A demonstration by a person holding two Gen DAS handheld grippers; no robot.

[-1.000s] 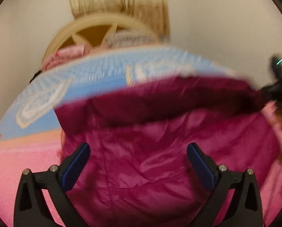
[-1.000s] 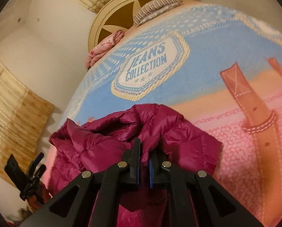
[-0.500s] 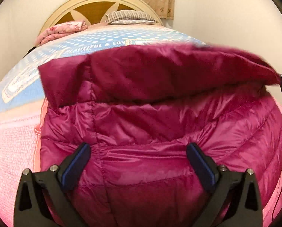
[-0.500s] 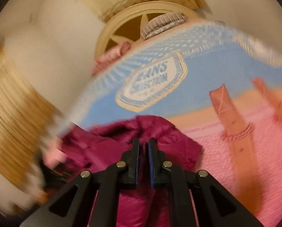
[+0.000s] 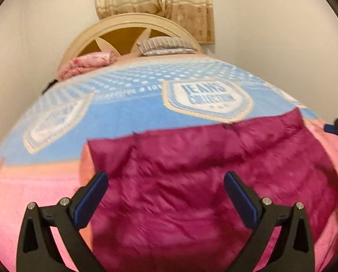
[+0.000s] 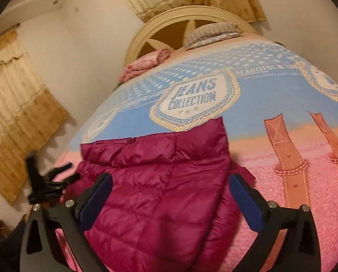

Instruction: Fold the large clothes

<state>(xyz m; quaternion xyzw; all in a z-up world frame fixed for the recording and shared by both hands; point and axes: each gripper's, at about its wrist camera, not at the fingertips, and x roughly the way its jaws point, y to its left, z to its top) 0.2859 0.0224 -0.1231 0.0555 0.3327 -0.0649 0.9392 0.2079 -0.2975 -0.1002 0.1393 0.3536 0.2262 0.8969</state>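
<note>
Lying flat on the bed's blue-and-pink blanket [image 6: 282,104], the magenta puffer jacket [image 6: 159,181] is folded over, its top edge just below the "JEANS COLLECTION" badge [image 6: 193,99]. The left gripper [image 5: 166,197] hovers over the jacket with its jaws spread wide, holding nothing. The right gripper [image 6: 169,199] is likewise wide open and empty above the jacket. A striped pillow [image 6: 212,32] rests by the headboard [image 6: 169,20].

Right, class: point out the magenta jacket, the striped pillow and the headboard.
magenta jacket [image 6: 159,195], right wrist view, quilted middle panel.
striped pillow [image 6: 212,32], right wrist view, top surface.
headboard [image 5: 132,21], left wrist view, arched cream rim.
</note>
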